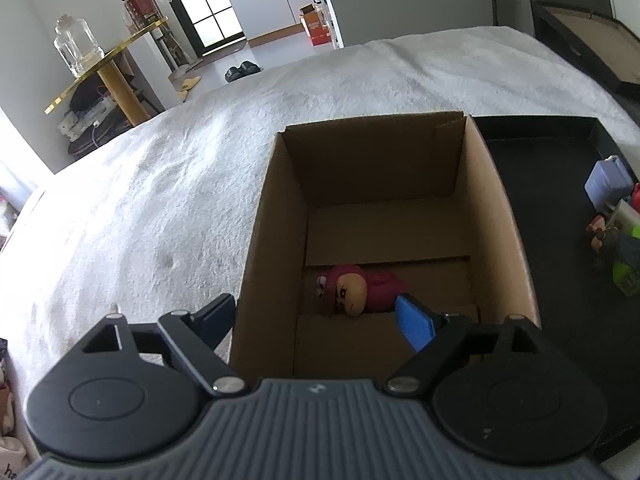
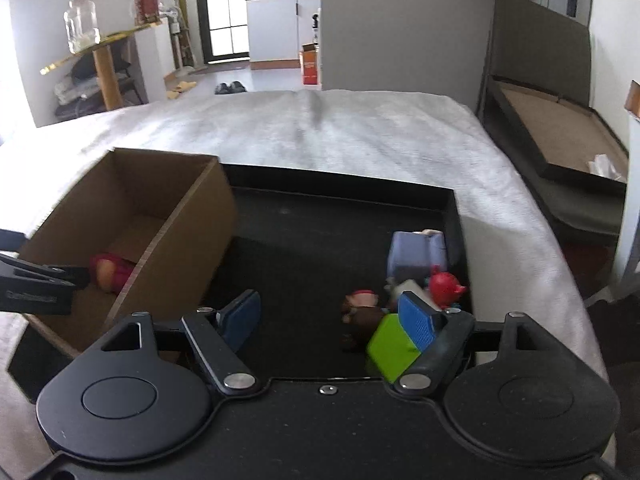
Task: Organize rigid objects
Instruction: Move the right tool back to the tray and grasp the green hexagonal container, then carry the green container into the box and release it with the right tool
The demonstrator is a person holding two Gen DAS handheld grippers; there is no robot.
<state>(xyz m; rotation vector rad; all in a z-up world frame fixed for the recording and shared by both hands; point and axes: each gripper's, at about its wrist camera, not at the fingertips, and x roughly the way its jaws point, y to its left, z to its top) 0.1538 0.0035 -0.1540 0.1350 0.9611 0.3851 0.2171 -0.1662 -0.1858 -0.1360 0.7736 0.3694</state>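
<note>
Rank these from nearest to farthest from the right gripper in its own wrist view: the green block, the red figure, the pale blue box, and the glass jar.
From the right gripper:
1. Green block, beside its right finger.
2. Red figure, just beyond, on the right of the black tray.
3. Pale blue box, farther back by the tray's right wall.
4. Glass jar, far left on the gold shelf.

Bed (image 2: pixel 380 136) covered with white fuzzy blanket, carrying two items directly. Open brown cardboard box (image 1: pixel 256 240) toward the left edge; shallow black tray (image 2: pixel 456 216) touching its right wall, toward the right edge. Far part of the blanket bare up to the far edge.
</note>
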